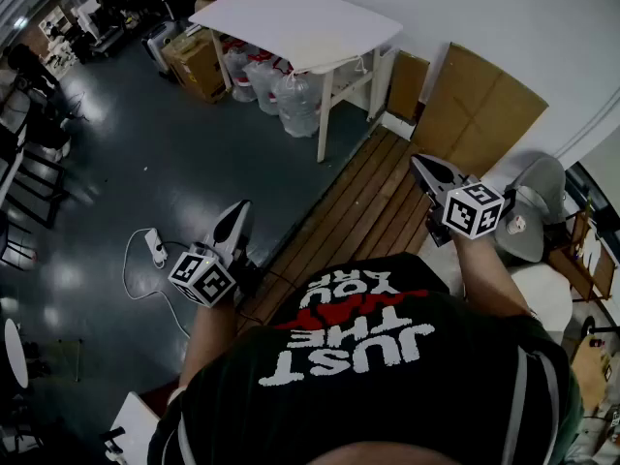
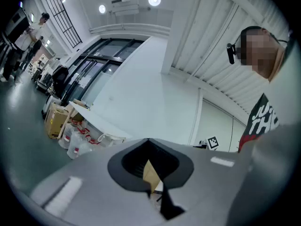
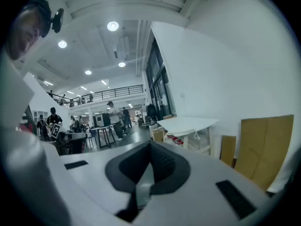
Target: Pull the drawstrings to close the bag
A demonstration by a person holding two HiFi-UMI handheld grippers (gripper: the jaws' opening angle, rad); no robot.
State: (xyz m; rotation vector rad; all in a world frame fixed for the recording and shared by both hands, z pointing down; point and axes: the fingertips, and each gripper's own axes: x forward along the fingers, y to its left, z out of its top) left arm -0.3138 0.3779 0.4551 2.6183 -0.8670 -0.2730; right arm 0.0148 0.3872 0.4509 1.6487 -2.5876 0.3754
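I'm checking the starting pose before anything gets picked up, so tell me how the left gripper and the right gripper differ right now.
The left gripper is held over the dark floor, while the right gripper is over the wooden planks. In the head view the left gripper sits lower in the picture than the right gripper. Both are shut with nothing between their jaws.

A white table (image 1: pixel 291 22) stands far by the wall (image 1: pixel 504 17), water jugs (image 1: pixel 295 105) beneath and a cardboard box (image 1: pixel 199 66) to its left. Cardboard sheets (image 1: pixel 484 114) lean far right; a power strip (image 1: pixel 155 248) lies near left.
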